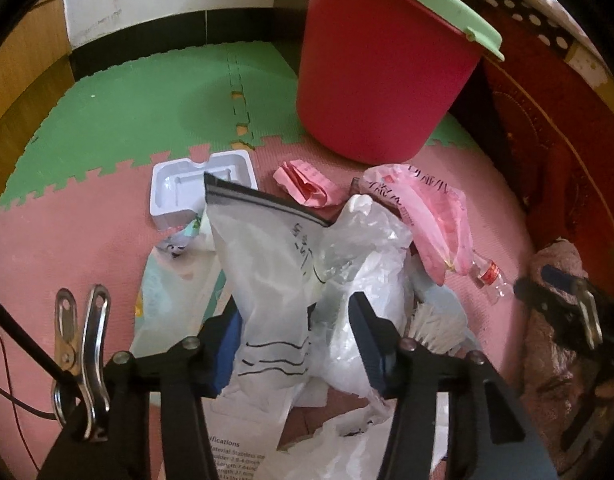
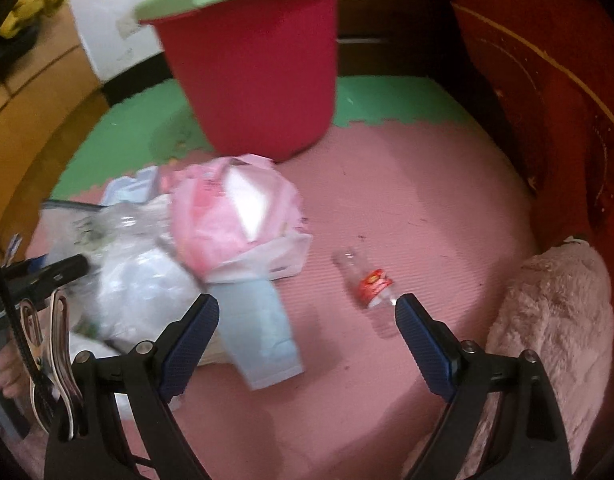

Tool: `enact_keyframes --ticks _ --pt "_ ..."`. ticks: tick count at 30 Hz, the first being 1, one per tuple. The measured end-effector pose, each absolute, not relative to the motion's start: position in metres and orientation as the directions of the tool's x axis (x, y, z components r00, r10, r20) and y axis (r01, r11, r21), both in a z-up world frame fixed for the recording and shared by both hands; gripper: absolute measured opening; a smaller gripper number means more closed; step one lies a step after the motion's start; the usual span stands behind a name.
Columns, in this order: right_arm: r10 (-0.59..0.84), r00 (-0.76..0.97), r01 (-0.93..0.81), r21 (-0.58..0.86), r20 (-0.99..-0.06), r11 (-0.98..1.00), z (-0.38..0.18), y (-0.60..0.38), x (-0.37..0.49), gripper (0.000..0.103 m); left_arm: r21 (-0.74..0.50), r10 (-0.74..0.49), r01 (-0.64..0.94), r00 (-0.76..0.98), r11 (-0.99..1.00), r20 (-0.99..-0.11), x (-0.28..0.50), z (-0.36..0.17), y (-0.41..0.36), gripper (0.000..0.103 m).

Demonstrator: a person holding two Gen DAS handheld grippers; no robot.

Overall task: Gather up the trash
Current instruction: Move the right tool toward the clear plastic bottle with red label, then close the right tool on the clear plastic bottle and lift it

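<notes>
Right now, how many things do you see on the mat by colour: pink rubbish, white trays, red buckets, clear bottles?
Pink rubbish: 2, the crumpled pink paper and the pink plastic bag
White trays: 1, the white plastic tray
Red buckets: 1, the red bucket
Clear bottles: 1, the clear bottle
Total: 5
</notes>
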State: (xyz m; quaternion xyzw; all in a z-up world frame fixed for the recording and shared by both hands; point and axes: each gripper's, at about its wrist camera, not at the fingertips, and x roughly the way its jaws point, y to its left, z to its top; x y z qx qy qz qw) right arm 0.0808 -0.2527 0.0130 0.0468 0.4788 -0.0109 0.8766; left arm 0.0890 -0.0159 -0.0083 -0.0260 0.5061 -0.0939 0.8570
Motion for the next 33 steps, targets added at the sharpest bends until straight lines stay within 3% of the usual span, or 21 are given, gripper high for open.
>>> enact_keyframes --ticks 9,20,25,29,33 --pt "-0.11 0.377 0.123 -0.068 -0.92 0.99 -0.029 -0.283 0.117 0.088 -0.112 -0.172 0.15 0.484 0.982 -0.858 0.091 -0.011 -0.019 0.053" --pt "-0.123 0.329 0.114 -0.091 -0.936 0.989 -0.064 -0.292 0.134 0.072 -0.088 -0.161 0.165 0.501 0.982 -0.85 0.086 -0.012 -0.021 0.049" --pt "-0.107 0.307 0.128 -0.07 -0.946 0.989 -0.076 -0.297 0.14 0.05 -0.071 -0.151 0.171 0.514 0.983 -0.845 0.085 -0.012 -0.022 0.035" --pt "-0.081 0.319 0.14 -0.038 -0.944 0.989 -0.081 -0.298 0.137 0.041 -0.097 -0.167 0.16 0.516 0.982 -0.84 0.085 -0.012 -0.017 0.024" --pt "-0.087 0.341 0.137 -0.042 -0.936 0.99 -0.082 -0.295 0.134 0.03 -0.132 -0.192 0.152 0.514 0.98 -0.836 0.086 -0.011 -0.012 0.02"
